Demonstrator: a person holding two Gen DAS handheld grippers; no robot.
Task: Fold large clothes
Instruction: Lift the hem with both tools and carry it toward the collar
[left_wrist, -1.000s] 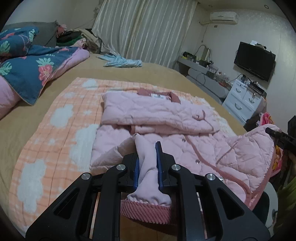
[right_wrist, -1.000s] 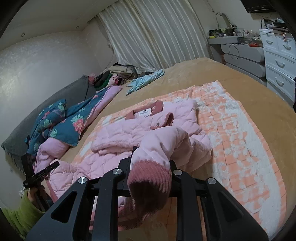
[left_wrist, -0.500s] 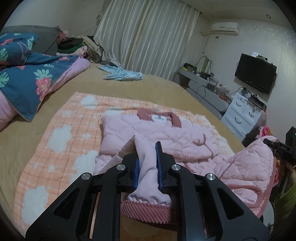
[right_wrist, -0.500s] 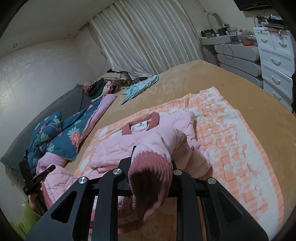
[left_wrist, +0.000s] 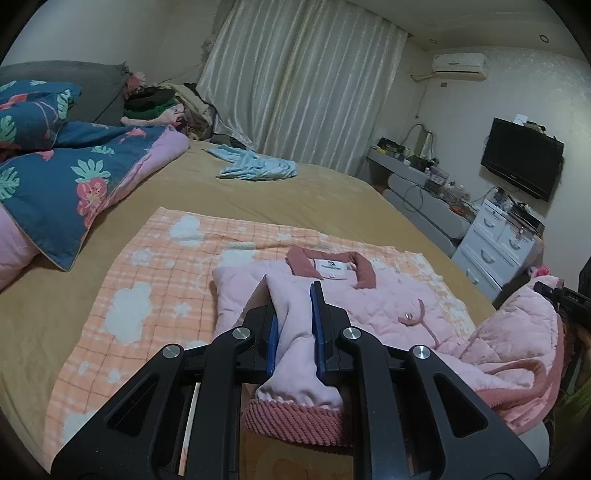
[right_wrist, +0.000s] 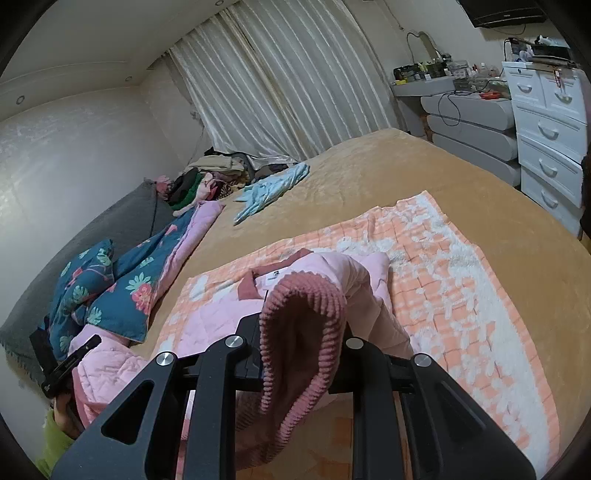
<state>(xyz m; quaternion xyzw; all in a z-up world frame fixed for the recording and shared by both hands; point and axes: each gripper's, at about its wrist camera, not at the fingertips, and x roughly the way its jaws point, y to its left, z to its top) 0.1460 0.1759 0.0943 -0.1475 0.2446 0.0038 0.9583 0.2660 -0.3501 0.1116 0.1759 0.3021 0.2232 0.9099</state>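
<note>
Each tool, left tool (left_wrist: 293, 325) and right tool (right_wrist: 301, 343), is clamped on the hem of the pink jacket (left_wrist: 373, 306), lifting it off the bed (left_wrist: 295, 195) toward the collar, apparently to fold it.

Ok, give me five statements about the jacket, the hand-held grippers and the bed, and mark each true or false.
1. The left hand-held gripper is shut on the pale pink quilted jacket. True.
2. The right hand-held gripper is open and holds nothing. False: it is shut on the jacket's ribbed cuff.
3. The jacket lies over an orange-and-white checked blanket. True.
4. The jacket's collar is blue. False: the dusty pink collar frames a white label.
5. The crumpled light blue garment lies on top of the jacket. False: it lies apart, further up the tan bedspread.
</note>
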